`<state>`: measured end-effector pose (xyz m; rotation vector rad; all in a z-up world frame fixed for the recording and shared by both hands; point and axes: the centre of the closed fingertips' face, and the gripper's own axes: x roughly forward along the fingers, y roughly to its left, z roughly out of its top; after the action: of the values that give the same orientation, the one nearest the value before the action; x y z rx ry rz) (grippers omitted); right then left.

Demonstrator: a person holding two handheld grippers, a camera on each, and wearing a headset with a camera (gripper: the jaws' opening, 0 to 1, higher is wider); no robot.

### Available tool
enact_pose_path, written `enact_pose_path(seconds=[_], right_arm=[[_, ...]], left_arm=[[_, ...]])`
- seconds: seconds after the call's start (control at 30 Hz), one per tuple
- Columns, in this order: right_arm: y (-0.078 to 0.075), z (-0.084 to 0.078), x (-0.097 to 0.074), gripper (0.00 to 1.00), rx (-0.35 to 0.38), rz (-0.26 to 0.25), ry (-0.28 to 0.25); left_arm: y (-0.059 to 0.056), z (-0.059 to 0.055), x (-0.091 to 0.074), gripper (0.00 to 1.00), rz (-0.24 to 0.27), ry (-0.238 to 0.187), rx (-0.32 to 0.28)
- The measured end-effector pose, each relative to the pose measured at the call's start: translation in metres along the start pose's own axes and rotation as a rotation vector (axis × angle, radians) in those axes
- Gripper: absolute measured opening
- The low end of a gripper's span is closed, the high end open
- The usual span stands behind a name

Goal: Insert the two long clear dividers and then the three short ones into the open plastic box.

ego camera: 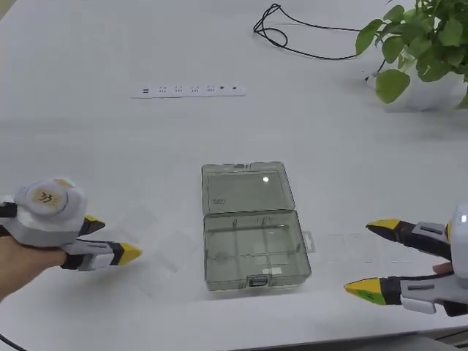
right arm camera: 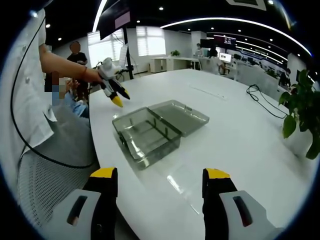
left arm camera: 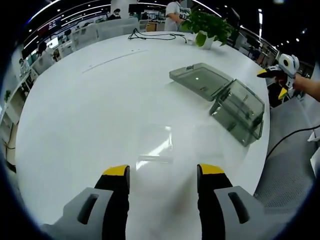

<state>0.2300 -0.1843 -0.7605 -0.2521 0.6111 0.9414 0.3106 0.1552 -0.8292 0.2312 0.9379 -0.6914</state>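
The open smoky plastic box (ego camera: 253,252) lies near the table's front edge, its lid (ego camera: 247,187) folded flat behind it; it also appears in the left gripper view (left arm camera: 239,112) and the right gripper view (right arm camera: 147,136). Clear dividers (left arm camera: 157,145) lie flat on the table just ahead of my left gripper (left arm camera: 163,171), which is open and holds nothing. More clear dividers (right arm camera: 185,185) lie between the box and my right gripper (right arm camera: 161,174), also open. In the head view the left gripper (ego camera: 110,238) is left of the box and the right gripper (ego camera: 373,256) is right of it, near faint dividers (ego camera: 344,247).
A white power strip (ego camera: 188,90) lies further back on the white table (ego camera: 110,146). A black cable (ego camera: 292,36) and a potted plant (ego camera: 420,44) sit at the back right. The table's front edge runs just below the box. People stand in the background.
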Motion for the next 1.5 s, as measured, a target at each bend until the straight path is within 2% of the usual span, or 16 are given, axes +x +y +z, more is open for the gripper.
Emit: enact_pose_path(seconds=[0.03,0.13,0.3,0.43,0.6,0.63,0.7,0.9,1.2,1.5], right_arm=[[0.0,0.0,0.0,0.7,0.001,-0.001,0.0],[0.0,0.001,0.0,0.69,0.002,-0.004,-0.002],[0.0,0.001,-0.001,0.69,0.005,-0.006,-0.004],[0.0,0.0,-0.002,0.69,0.009,-0.008,-0.005],[0.0,0.0,-0.001,0.69,0.012,-0.011,-0.008],[0.0,-0.001,-0.001,0.69,0.012,-0.01,-0.007],[0.001,-0.001,0.0,0.69,0.015,-0.007,-0.009],[0.002,-0.001,0.001,0.69,0.017,-0.004,-0.01],[0.0,-0.005,0.002,0.68,0.022,-0.002,-0.006],[0.003,-0.004,0.004,0.68,0.02,0.005,-0.003]], left_arm=[[0.0,-0.003,0.001,0.53,0.001,0.022,-0.005],[0.002,-0.006,0.004,0.49,0.015,0.058,0.029],[0.001,-0.009,0.008,0.47,0.024,0.094,0.023],[0.002,-0.009,0.009,0.45,0.033,0.106,0.031],[0.006,-0.01,0.009,0.39,0.068,0.133,0.047],[0.007,-0.011,0.009,0.38,0.081,0.145,0.068],[0.008,-0.01,0.009,0.37,0.09,0.152,0.048],[0.008,-0.012,0.008,0.32,0.089,0.18,0.053],[0.007,-0.012,0.007,0.32,0.077,0.166,-0.004],[0.003,-0.013,0.005,0.31,0.065,0.154,-0.026]])
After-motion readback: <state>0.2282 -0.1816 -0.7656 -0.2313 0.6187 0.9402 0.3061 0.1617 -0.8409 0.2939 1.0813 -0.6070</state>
